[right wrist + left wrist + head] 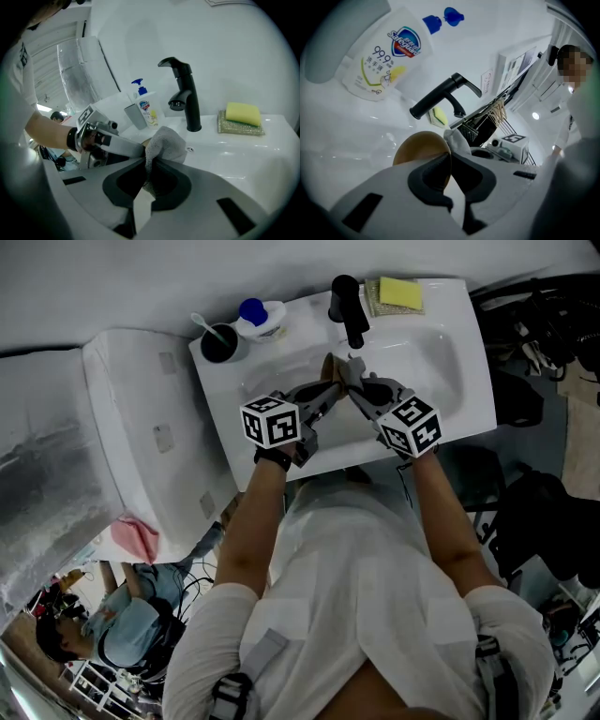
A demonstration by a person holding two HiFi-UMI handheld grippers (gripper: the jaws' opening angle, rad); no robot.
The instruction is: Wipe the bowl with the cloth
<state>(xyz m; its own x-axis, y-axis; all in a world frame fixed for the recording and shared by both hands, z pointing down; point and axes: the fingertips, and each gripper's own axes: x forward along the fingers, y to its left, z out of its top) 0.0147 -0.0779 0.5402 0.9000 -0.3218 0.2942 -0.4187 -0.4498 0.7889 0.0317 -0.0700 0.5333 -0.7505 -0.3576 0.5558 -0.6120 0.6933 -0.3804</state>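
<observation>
Closest to me, just short of the faucet (347, 306), my left hand-held gripper (450, 168) is clenched on the rim of the brown bowl (419, 147), one pad inside the wall and one outside. My right hand-held gripper (147, 173) is clamped on a bunched grey cloth (164, 140), whose wad sticks out past the jaws. The two tools meet tip to tip over the sink (469, 352), directly in front of the faucet. The cloth is pressed up by the bowl's edge beside the left jaw; I cannot tell how much of it lies inside.

To wipe well, I judge the left pinch must be firm, since a thin rim can pivot under a sideways push. I would turn the bowl's open side toward the right tool, press the loose wad rather than the hard jaw tips against the inner wall, and sweep round in short arcs with light pressure. The spout hangs close above, so strokes should run low and away from it.

Left of the faucet stand a dark cup (220, 343) and a soap bottle (147, 110); right of it lies a yellow sponge (400, 292). None is needed.
</observation>
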